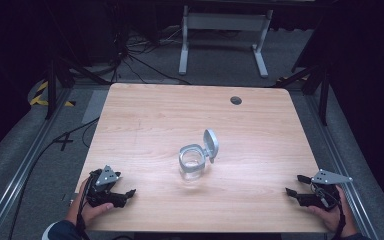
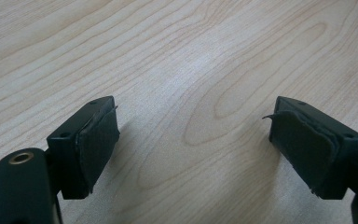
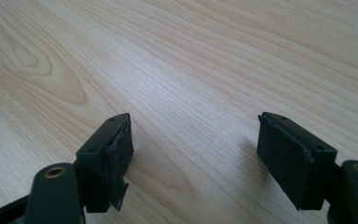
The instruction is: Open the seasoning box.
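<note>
A clear glass jar [image 1: 194, 164] with a grey rim stands near the middle of the wooden table [image 1: 155, 115]; its grey hinged lid [image 1: 210, 144] is flipped up and open on the right side. My left gripper [image 1: 128, 196] rests at the table's front left, held by a hand, open and pointing right. In the left gripper view the left gripper [image 2: 193, 140] has wide-apart jaws with bare wood between them. My right gripper [image 1: 296, 184] sits at the front right, open, pointing left. Between the spread jaws of the right gripper [image 3: 193, 149] lies bare wood too.
A round grey cable hole [image 1: 236, 100] sits near the table's far edge. Beyond the table are a white desk frame [image 1: 225, 35] and loose cables [image 1: 135, 55] on the grey floor. Metal rails run along both sides of the table.
</note>
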A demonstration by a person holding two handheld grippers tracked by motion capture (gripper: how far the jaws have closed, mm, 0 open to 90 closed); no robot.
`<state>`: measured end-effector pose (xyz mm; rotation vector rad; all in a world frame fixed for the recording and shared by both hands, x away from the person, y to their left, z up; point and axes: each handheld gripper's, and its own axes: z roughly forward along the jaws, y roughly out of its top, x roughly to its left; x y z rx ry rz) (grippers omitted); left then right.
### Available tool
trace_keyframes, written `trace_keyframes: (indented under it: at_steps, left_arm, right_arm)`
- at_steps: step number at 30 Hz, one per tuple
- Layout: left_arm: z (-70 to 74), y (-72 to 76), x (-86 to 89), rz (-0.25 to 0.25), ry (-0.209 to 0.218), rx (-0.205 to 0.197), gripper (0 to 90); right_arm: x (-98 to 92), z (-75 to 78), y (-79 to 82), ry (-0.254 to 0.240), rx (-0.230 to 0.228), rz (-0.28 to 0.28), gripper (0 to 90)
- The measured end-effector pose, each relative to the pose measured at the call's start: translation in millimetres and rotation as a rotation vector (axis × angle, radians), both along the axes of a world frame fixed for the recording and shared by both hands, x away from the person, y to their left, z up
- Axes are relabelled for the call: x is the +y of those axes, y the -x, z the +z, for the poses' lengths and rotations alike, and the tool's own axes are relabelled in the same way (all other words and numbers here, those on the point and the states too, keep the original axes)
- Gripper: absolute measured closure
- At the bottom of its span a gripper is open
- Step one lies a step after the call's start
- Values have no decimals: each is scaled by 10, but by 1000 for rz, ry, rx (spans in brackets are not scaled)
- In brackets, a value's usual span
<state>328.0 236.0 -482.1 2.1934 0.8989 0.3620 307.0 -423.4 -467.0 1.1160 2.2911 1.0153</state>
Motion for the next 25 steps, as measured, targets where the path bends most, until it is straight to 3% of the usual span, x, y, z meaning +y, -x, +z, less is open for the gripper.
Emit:
trace_keyframes:
  at_steps: [25]
  left_arm:
    - [-6,-6,-8,12,5,5,148]
  right_arm:
    - [-6,1,3,2,6,-23,239]
